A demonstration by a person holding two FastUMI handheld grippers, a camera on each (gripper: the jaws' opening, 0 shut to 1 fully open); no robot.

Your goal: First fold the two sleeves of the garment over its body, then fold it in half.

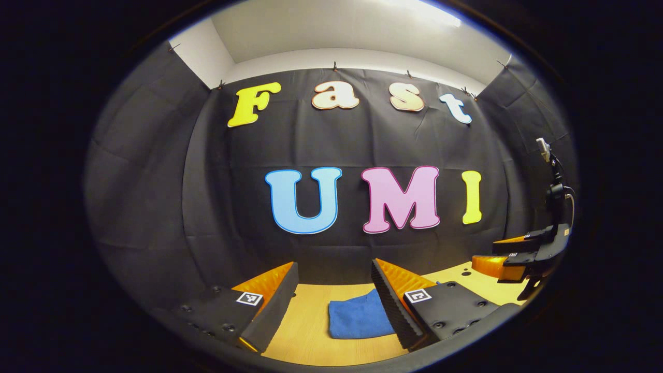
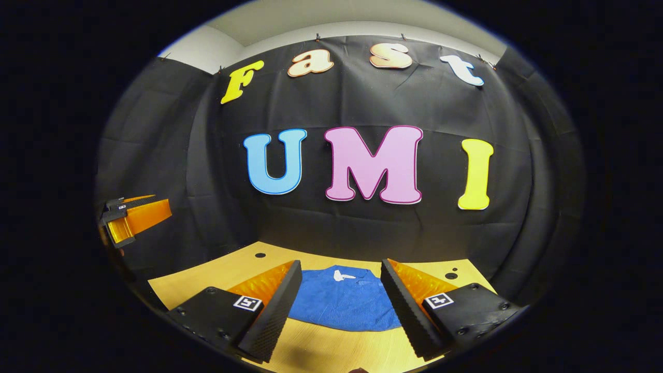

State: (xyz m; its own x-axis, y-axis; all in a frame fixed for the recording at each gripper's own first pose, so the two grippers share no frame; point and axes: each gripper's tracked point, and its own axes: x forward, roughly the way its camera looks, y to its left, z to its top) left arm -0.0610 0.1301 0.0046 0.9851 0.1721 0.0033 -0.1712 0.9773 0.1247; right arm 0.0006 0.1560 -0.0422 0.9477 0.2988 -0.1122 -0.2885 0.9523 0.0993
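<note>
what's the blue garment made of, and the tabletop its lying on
The blue garment looks like a soft knitted fabric with a matte finish: a fine weave texture shows, and it lies limp and flat. The pale yellowish tabletop looks like smooth wood or a wood-look laminate, going by faint grain lines and a slight sheen; which one is hard to tell.

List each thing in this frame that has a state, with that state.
left gripper: open, holding nothing, raised above the table.
right gripper: open, holding nothing, raised above the table.
blue garment: lying flat on the table, touched by neither gripper.
wooden table: carries the garment.
</note>
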